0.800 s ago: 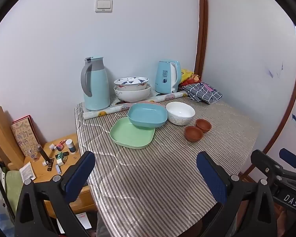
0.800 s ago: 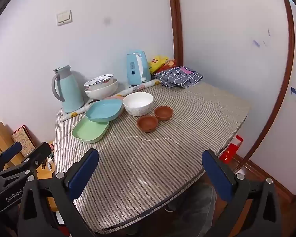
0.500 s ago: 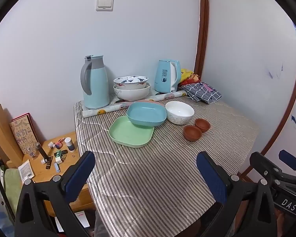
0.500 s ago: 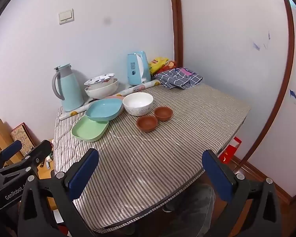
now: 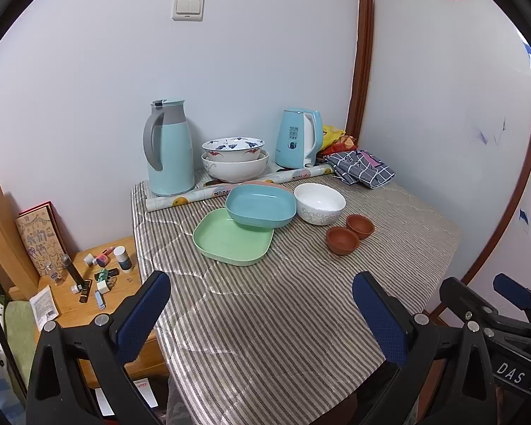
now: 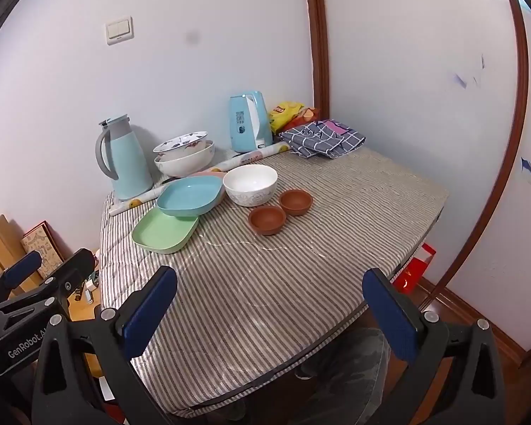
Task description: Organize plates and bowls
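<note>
Two terracotta cups (image 5: 350, 234), touching side by side on the striped tabletop (image 5: 301, 318). Just left of them a white bowl (image 5: 320, 203), then a blue dish (image 5: 261, 206) tilted across the far edge of a green plate (image 5: 232, 238), with a pink rim barely showing behind the blue. At the wall, two patterned bowls (image 5: 234, 157) already nested, between a thermos jug (image 5: 168, 152) and an electric kettle (image 5: 298, 139). By the look of it, barely started: loose pieces unsorted, only the rear pair stacked; plates to be piled and bowls and cups to be nested yet.

Left tool (image 5: 262, 313): spread as wide as it goes, gripping nothing, hanging over the near tabletop well short of the dishes. Right tool (image 6: 270, 310): equally wide, empty, touching nothing, over the near edge.
</note>
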`<state>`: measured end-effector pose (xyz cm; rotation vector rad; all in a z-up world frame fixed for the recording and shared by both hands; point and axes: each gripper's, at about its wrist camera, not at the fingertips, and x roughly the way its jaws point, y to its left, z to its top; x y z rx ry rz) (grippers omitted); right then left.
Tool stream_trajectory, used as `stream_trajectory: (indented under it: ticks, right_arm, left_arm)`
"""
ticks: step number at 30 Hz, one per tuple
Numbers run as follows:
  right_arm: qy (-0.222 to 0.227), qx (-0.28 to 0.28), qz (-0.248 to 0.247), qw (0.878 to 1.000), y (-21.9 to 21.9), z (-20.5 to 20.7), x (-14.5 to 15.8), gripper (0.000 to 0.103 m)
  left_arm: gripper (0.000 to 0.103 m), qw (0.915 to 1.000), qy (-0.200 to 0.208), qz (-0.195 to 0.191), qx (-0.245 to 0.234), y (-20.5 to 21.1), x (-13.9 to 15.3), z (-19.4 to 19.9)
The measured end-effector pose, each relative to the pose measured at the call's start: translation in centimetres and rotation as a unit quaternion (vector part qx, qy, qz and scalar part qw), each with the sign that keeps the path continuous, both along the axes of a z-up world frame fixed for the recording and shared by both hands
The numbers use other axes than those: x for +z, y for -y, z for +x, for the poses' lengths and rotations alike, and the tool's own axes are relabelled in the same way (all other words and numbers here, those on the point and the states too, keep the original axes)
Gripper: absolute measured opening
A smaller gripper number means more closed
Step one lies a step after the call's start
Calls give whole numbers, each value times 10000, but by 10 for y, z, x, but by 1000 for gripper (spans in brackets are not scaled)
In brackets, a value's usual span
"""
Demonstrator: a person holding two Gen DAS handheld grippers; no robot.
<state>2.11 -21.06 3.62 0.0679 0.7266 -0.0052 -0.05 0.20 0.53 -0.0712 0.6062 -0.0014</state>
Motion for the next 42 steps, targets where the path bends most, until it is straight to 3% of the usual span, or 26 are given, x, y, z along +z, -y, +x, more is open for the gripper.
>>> stream_trajectory:
  ticks: [42]
  right_arm:
    - [-29,8,-91,10000,-1,1,-1,103]
  left_arm:
    - [103,10000,27,42,53,-6,-1,-1]
